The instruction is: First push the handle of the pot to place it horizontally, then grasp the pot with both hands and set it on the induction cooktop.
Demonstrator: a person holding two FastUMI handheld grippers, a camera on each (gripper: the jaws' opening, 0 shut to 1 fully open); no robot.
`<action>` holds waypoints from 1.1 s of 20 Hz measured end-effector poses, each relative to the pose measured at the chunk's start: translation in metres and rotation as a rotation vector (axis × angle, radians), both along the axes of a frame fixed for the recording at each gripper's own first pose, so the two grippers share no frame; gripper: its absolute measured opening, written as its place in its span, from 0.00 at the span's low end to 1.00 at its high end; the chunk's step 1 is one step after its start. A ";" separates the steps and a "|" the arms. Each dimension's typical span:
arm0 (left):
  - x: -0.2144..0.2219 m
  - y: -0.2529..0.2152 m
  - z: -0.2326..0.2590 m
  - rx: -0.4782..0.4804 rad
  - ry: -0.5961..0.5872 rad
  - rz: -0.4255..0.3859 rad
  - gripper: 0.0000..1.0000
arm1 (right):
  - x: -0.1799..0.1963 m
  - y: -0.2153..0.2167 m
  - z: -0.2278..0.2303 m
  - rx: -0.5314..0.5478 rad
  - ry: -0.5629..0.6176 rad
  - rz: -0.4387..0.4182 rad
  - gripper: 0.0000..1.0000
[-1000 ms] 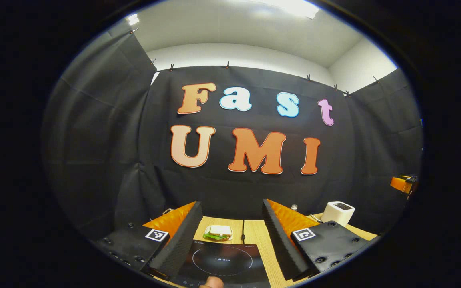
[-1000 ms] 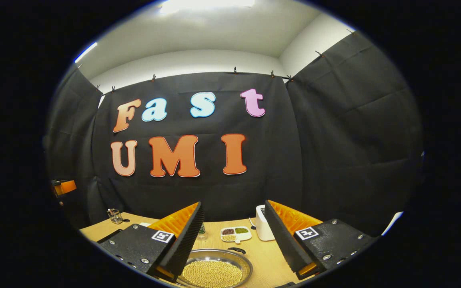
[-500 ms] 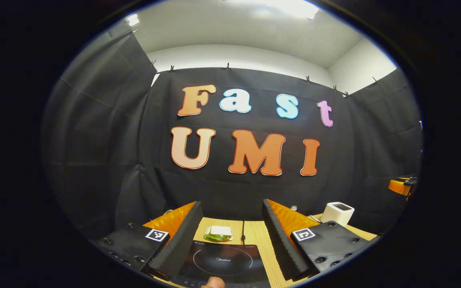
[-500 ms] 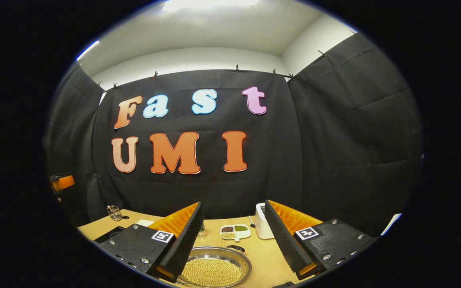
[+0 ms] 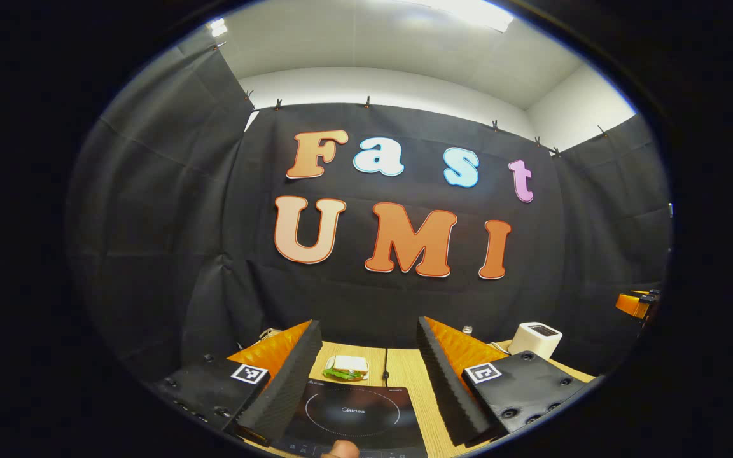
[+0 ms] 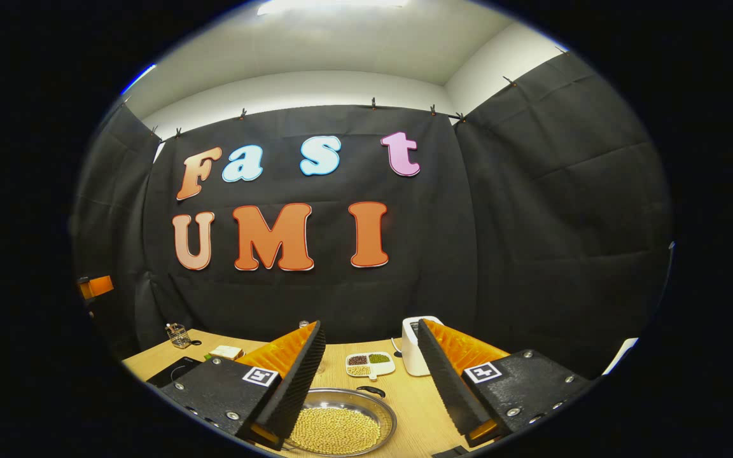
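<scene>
A shallow steel pot (image 6: 387, 416) full of pale yellow beans sits on the wooden table, low between my right gripper's fingers. Its short black handle (image 6: 371, 390) lies at the far rim. My right gripper (image 6: 370, 326) hangs above it, open, holding nothing. The black induction cooktop (image 5: 354, 416) lies flat below my left gripper (image 5: 367, 324), which is also open with nothing in it. In the right gripper view the cooktop (image 6: 172, 371) is at the table's left.
A sandwich (image 5: 345, 367) lies beyond the cooktop. A white toaster (image 6: 418, 343) and a sectioned dish of beans (image 6: 369, 364) stand behind the pot, and a small glass jar (image 6: 177, 335) at the far left. A fingertip (image 5: 341, 450) shows at the cooktop's near edge.
The right gripper view has tipped down a little, so more of the table and the toaster shows. The left gripper has barely shifted. Both grippers stay open.
</scene>
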State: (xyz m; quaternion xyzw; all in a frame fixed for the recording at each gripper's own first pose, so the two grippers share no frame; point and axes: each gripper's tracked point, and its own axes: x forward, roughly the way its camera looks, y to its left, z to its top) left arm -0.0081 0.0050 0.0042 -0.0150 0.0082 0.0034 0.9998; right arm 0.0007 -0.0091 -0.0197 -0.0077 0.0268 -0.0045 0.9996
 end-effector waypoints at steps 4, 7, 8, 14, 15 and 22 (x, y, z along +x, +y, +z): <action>0.000 0.000 0.000 0.002 -0.002 -0.001 0.97 | -0.002 0.002 -0.006 -0.016 0.007 0.008 0.72; 0.000 0.003 -0.002 0.009 0.002 0.011 0.97 | -0.004 0.008 -0.010 -0.027 0.005 0.031 0.58; 0.000 0.005 -0.003 0.005 0.008 0.012 0.97 | -0.004 0.010 -0.012 -0.029 0.008 0.036 0.53; 0.000 0.010 -0.007 -0.007 0.021 0.028 0.97 | -0.012 0.010 -0.032 -0.053 0.030 0.055 0.17; -0.001 0.010 -0.008 -0.004 0.021 0.030 0.97 | -0.013 0.011 -0.037 -0.051 0.038 0.059 0.18; -0.005 0.002 -0.004 0.027 0.010 0.027 0.97 | -0.028 0.013 -0.078 -0.018 0.081 0.083 0.00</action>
